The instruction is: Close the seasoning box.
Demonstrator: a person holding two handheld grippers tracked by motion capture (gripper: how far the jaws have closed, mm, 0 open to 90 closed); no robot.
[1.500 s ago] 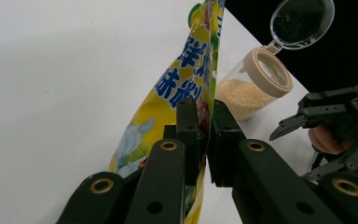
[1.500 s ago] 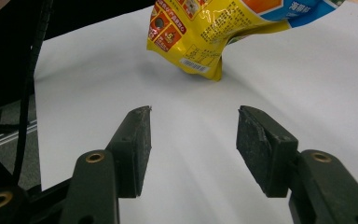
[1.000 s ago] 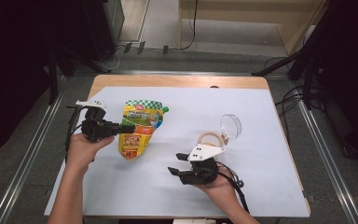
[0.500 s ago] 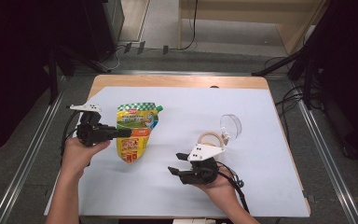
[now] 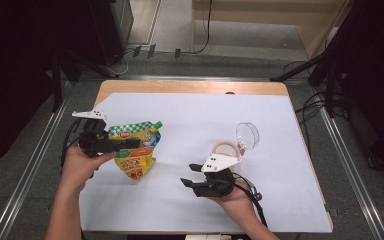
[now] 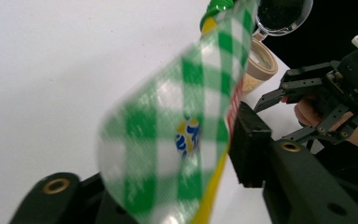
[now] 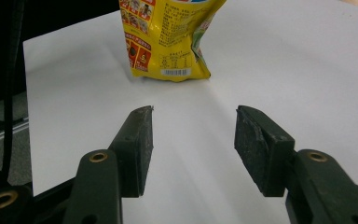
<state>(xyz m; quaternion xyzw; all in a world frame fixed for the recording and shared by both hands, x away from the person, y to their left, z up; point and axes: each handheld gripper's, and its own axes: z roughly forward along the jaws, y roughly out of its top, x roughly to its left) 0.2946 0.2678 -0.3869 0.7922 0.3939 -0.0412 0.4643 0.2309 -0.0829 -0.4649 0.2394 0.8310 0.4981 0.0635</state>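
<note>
A yellow snack pouch [image 5: 136, 156] with a green-checked top stands on the white sheet at the left. My left gripper [image 5: 130, 143] reaches across its upper part. In the left gripper view the pouch [image 6: 168, 140] is between the jaws. They have just been opening, and one pad [image 6: 251, 144] sits at the pouch's edge without squeezing it. My right gripper [image 5: 187, 174] rests low near the front middle, open, with nothing between its pads [image 7: 193, 126]. It faces the pouch [image 7: 168, 37].
A round tan jar [image 5: 226, 148] with a clear glass lid [image 5: 248, 134] swung open stands just behind the right hand. The white sheet [image 5: 205, 120] covers a wooden table. Metal rails run along both sides, and cables trail from the grippers.
The left gripper's jaws have parted around the pouch. Hand and pouch shifted slightly left and toward the person. The right gripper has not moved.
</note>
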